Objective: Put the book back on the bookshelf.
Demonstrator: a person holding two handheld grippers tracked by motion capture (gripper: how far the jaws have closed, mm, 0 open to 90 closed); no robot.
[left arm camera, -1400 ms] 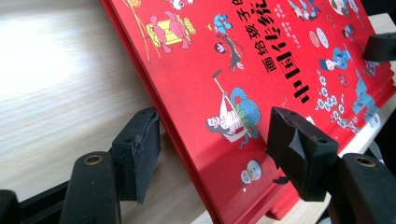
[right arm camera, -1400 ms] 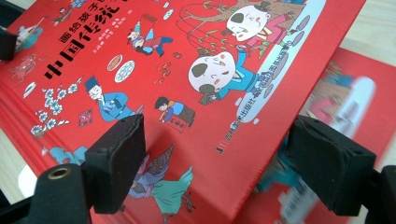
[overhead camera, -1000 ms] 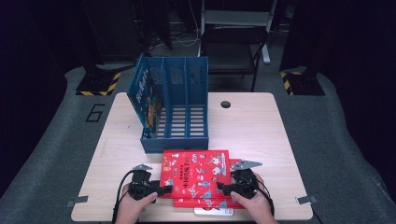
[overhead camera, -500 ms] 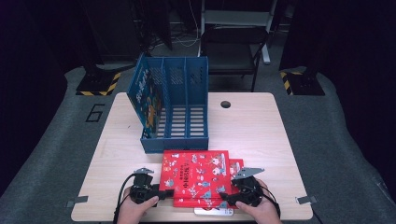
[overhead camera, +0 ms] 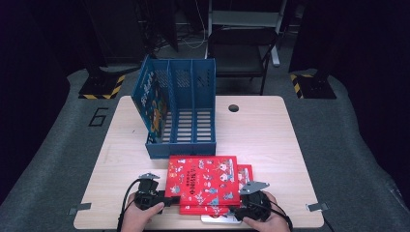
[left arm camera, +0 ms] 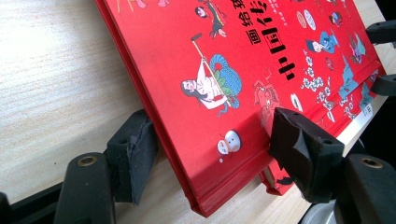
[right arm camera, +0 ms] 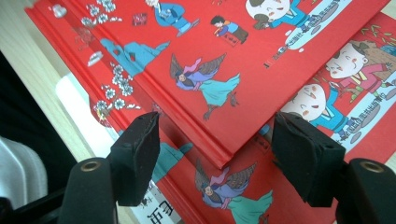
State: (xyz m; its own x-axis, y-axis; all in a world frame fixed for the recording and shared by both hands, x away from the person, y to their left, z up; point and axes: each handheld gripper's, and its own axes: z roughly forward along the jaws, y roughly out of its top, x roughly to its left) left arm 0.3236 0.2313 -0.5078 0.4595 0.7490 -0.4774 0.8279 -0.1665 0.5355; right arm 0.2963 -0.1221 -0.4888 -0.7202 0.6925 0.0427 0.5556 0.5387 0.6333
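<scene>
**Top red book caught at two near corners**

A stack of red picture books lies at the near edge of the table (overhead camera: 270, 130), just in front of the blue file rack (overhead camera: 181, 108). The left gripper (overhead camera: 170, 200) has the top book (overhead camera: 203, 176) by its near left corner: one jaw is under the cover edge, the other presses on the face, so that corner is lifted (seen in the left gripper view). The right gripper (overhead camera: 233, 211) sits at the near right corner, where its jaws have just been closing; they stand apart on either side of that corner without touching it, above the second book (right arm camera: 243, 186).
</scene>
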